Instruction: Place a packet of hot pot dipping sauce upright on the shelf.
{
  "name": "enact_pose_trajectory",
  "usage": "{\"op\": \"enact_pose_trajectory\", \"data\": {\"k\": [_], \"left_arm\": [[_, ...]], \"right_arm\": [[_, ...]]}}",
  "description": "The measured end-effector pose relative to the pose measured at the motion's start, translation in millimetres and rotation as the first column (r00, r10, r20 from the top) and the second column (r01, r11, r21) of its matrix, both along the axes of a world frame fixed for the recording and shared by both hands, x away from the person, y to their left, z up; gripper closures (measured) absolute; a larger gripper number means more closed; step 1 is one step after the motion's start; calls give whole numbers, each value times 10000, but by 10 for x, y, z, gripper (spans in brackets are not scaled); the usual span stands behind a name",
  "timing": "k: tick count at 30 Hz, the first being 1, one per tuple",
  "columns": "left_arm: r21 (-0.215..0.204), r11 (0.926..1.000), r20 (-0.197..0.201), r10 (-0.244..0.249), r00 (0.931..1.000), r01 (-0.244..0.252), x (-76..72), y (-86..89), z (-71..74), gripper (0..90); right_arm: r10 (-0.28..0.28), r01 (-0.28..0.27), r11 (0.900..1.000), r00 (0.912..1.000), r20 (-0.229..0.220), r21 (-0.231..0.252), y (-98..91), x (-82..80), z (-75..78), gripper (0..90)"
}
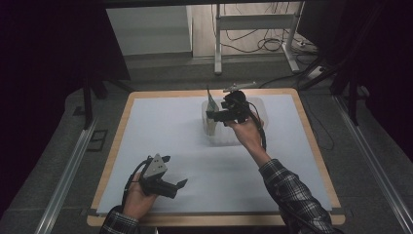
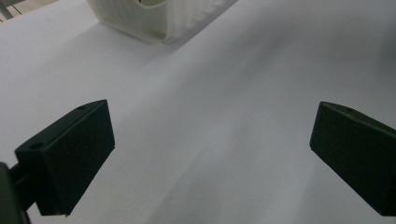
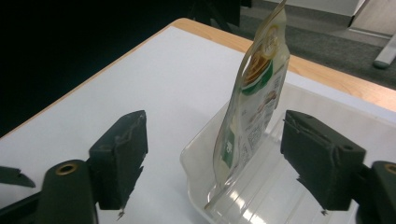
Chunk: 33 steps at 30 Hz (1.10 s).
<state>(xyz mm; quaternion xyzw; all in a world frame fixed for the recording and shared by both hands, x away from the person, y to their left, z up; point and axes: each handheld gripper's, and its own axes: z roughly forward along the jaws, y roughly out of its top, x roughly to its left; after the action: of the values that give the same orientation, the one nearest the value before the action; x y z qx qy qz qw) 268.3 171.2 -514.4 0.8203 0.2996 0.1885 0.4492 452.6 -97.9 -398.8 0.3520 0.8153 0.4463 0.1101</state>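
- Right claw (image 3: pixel 212 154) is hovering released, jaws straddling the upright pouch (image 3: pixel 250 107) that is standing in the clear tray (image 3: pixel 280 196) on the table (image 1: pixel 160 131).
- Left claw (image 2: pixel 212 154) is idling released near the table's front edge.
- Judged step: placing or fetching the pouch; a fetch needs the jaws clenched squarely on it.

No words, brands or numbers can be read. The standing food pouch (image 3: pixel 252 107) in the clear plastic tray (image 3: pixel 196 154) carries a round emblem, a green band and blocks of small print in the right gripper view, all too blurred and small to make out.
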Motion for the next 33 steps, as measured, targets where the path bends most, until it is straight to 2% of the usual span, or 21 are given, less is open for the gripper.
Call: {"op": "enact_pose_trajectory", "data": {"k": [8, 12, 20, 33], "left_arm": [[4, 10000, 9, -9, 10000, 9, -1, -1, -1, 0], [0, 10000, 10, -9, 10000, 9, -2, -4, -3, 0], [-9, 10000, 13, -4, 10000, 4, -3, -3, -2, 0], [6, 10000, 20, 1, 10000, -2, -4, -7, -5, 0]], "right_arm": [[261, -261, 9997, 9996, -90, -2, -30, -44, -22, 172], [370, -368, 9992, 9993, 68, -161, -41, -83, -39, 151], [559, -559, 9984, 9984, 34, 4, -86, -151, -60, 103], [955, -933, 9931, 9951, 270, -710, -141, -321, -84, 73]]}}
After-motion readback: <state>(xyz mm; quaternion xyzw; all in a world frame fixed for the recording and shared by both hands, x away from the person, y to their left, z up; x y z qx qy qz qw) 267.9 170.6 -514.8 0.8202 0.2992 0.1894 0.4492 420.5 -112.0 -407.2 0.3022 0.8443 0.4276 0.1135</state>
